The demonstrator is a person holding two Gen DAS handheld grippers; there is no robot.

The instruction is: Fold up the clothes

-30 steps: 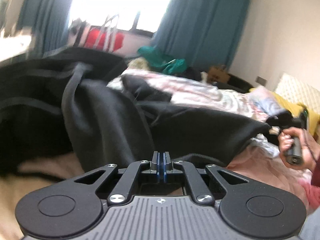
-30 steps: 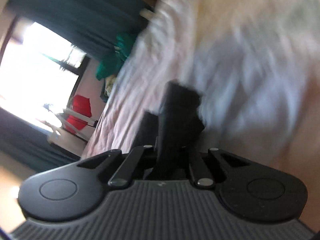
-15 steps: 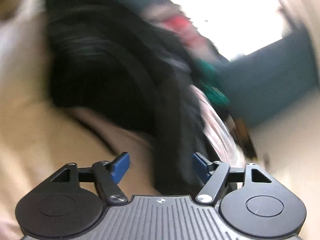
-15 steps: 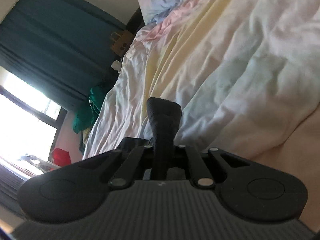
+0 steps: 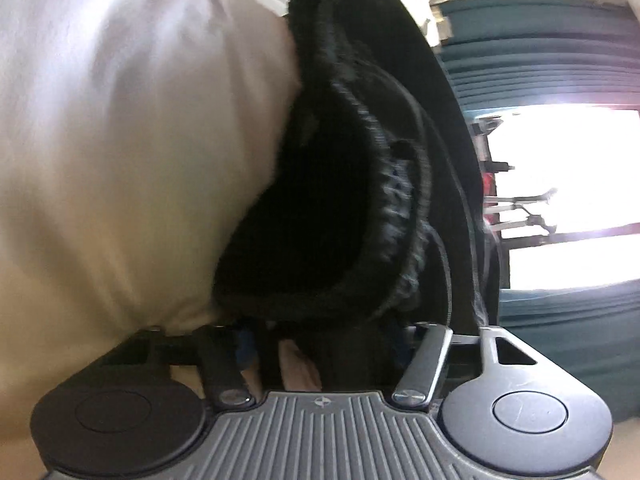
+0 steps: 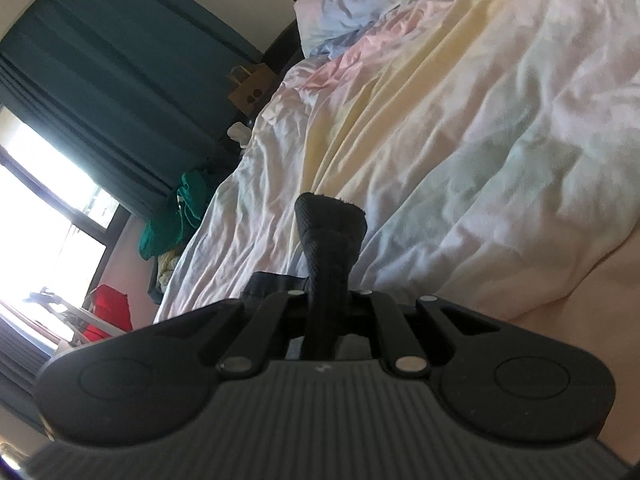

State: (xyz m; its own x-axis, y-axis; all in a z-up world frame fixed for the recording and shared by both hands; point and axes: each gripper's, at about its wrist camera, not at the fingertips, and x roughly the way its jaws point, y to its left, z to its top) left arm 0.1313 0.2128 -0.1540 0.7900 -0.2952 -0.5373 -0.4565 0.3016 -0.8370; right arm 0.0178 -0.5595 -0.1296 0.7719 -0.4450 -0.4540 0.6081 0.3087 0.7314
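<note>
The black garment (image 5: 360,168) fills the left wrist view, its thick ribbed edge (image 5: 400,216) curling over the cream bedding (image 5: 120,140). My left gripper (image 5: 324,340) is rolled on its side with its jaws closing around a bunch of this black fabric. The fabric lies between the fingers, and a sliver of bedding still shows beside the left blue pad (image 5: 246,346). In the right wrist view my right gripper (image 6: 326,304) is shut on a strip of black fabric (image 6: 330,232) that sticks up past the fingertips, above the pastel duvet (image 6: 460,120).
The crumpled pastel duvet covers the bed. Teal curtains (image 6: 100,60) and a bright window (image 6: 36,200) line the far wall. A green cloth pile (image 6: 176,216), a red item (image 6: 110,312) and a brown paper bag (image 6: 250,88) sit beyond the bed's far side.
My left gripper went from shut to wide open, rolled onto its side, dropped onto the garment's ribbed edge, and its jaws have narrowed since. The right gripper keeps its hold; its view has steadied.
</note>
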